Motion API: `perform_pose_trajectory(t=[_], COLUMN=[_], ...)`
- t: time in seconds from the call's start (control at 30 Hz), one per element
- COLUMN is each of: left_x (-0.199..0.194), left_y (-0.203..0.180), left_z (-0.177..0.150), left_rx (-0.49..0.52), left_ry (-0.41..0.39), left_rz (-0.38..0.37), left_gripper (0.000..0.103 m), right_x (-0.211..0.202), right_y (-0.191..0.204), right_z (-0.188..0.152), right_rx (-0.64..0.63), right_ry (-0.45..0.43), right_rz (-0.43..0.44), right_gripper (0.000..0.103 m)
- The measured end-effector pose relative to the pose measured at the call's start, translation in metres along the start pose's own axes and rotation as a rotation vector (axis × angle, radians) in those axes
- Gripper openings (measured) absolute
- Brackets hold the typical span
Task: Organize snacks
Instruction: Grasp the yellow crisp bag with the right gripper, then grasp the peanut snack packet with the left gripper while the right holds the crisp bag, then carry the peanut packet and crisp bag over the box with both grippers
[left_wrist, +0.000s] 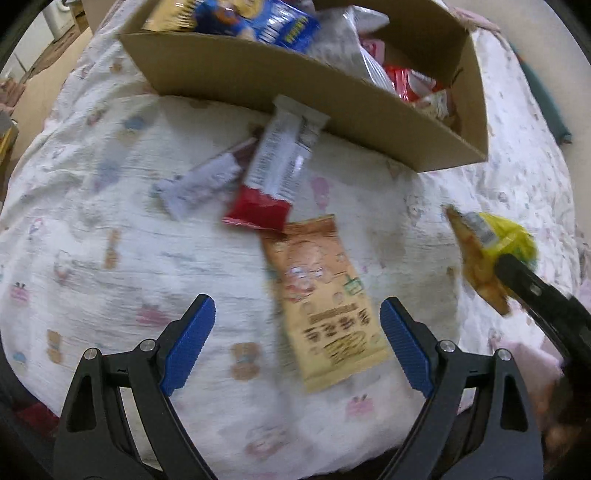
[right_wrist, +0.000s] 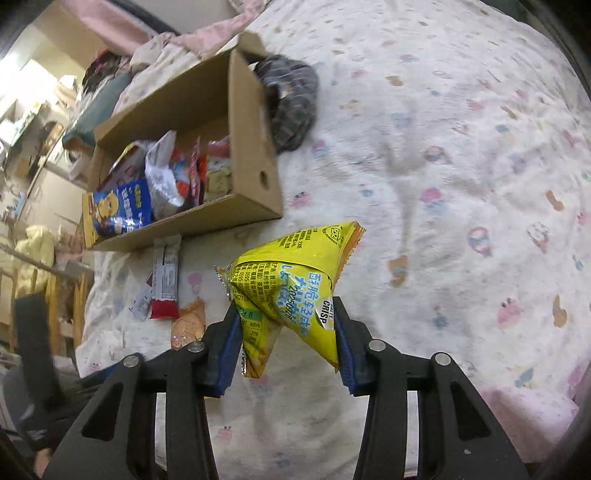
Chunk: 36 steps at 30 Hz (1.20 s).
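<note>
My right gripper (right_wrist: 286, 325) is shut on a yellow crisp bag (right_wrist: 291, 284) and holds it above the bed; the bag also shows in the left wrist view (left_wrist: 491, 251), right of the loose snacks. My left gripper (left_wrist: 297, 314) is open and empty, hovering over an orange snack packet (left_wrist: 325, 295) that lies between its fingers. Beyond it lie a red-and-white bar (left_wrist: 280, 166) and a white-and-brown bar (left_wrist: 207, 181). A cardboard box (left_wrist: 258, 77) holding several snacks stands behind them; it also shows in the right wrist view (right_wrist: 255, 147).
Everything rests on a bed with a patterned white sheet (left_wrist: 92, 240). A dark cloth (right_wrist: 295, 103) lies against the box's far end. Pink bedding (right_wrist: 532, 417) sits at the near right. Room furniture (right_wrist: 33, 184) stands beyond the bed's left edge.
</note>
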<state>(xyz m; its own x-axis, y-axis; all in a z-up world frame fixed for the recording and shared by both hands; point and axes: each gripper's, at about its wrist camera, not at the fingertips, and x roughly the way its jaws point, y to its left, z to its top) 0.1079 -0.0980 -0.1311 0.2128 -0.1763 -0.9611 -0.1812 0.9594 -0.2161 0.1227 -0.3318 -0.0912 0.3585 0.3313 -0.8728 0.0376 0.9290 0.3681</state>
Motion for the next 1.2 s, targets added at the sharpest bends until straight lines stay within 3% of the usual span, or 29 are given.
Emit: perform_pose_trajectory(t=[0.13, 0.27, 0.33, 0.43, 0.6, 0.9, 1.2], left_x=[0.022, 0.041, 0.042, 0.039, 0.032, 0.001, -0.043], left_y=[-0.018, -0.021, -0.022, -0.024, -0.034, -0.021, -0.003], left_z=[0.002, 0.004, 0.004, 0.002, -0.003, -0.006, -0.012], left_rx=[0.016, 0.003, 0.002, 0.023, 0.091, 0.15, 0.164], left_ry=[-0.008, 0.026, 0.014, 0.016, 0.025, 0.063, -0.015], left_rz=[0.123, 0.162, 0.176, 0.192, 0.196, 0.15, 0.18], left_gripper=[0.089, 0.089, 0.082, 0.052, 0.033, 0.029, 0.029], right_x=[-0.009, -0.018, -0.021, -0.021, -0.021, -0.026, -0.031], right_y=[-0.006, 0.0, 0.001, 0.004, 0.01, 0.02, 0.025], right_z=[-0.001, 0.002, 0.003, 0.004, 0.005, 0.006, 0.001], right_rx=[0.018, 0.009, 0.011, 0.008, -0.006, -0.031, -0.058], right_ry=[-0.02, -0.056, -0.066, -0.066, -0.068, -0.081, -0.091], right_rz=[0.027, 0.056, 0.071, 0.083, 0.1, 0.13, 0.162], right_gripper=[0.046, 0.046, 0.046, 0.046, 0.046, 0.046, 0.046])
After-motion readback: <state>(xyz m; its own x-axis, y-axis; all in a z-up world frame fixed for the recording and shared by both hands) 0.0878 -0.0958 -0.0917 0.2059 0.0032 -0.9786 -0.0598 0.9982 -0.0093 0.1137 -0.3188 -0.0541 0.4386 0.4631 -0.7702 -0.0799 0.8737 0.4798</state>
